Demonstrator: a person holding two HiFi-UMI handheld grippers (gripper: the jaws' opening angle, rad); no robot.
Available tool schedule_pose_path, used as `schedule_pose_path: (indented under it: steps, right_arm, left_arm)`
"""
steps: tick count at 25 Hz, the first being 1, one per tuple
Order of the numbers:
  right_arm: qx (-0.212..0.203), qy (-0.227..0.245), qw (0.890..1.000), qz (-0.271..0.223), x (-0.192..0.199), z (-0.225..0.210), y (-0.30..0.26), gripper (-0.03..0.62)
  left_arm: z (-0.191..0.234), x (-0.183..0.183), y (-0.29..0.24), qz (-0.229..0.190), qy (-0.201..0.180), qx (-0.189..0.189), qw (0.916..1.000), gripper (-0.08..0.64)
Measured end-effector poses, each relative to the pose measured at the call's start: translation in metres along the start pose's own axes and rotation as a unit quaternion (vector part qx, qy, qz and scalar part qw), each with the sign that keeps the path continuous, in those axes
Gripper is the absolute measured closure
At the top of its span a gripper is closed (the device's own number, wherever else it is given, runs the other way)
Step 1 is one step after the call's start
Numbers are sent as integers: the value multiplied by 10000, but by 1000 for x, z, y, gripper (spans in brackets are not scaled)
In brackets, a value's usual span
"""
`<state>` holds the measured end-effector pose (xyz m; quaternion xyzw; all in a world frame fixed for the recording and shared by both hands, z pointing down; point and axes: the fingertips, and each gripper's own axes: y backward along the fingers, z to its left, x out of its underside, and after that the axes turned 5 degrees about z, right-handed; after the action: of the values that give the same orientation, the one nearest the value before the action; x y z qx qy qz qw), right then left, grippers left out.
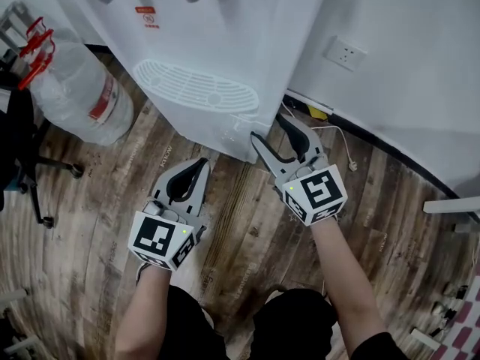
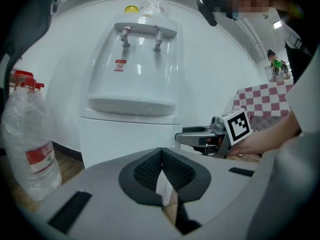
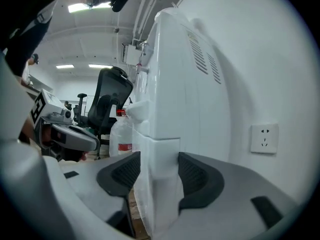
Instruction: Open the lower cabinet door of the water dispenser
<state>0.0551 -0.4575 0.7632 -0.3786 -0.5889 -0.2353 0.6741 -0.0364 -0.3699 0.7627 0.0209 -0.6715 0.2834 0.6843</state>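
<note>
Both claws are hovering near frame centre: my left claw (image 1: 201, 163) is sitting clenched and empty, while my right claw (image 1: 270, 127) is gaping, released, astride the water dispenser's (image 1: 225, 36) lower cabinet door (image 1: 214, 132) corner.

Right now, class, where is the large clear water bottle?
In the head view the water bottle sits at upper left on the wooden floor, just left of the white water dispenser, with the black office chair on its other side.

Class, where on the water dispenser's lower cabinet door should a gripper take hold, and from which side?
Probably its vertical edge at the front corner, approached level from the wall socket side: the lower cabinet door shows no handle, and the right gripper's open jaws straddle that edge.
</note>
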Motion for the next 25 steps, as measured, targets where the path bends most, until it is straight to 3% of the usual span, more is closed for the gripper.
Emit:
schedule_pose_path:
  steps: [16, 25]
  right_arm:
    - [-35, -29, 9999, 94, 0, 1, 4, 394]
    - [-538, 294, 9981, 98, 3, 38, 20, 403]
  left_arm:
    - [-5, 1, 1, -112, -15, -4, 9999, 551]
    - [-4, 5, 5, -160, 39, 55, 9998, 551]
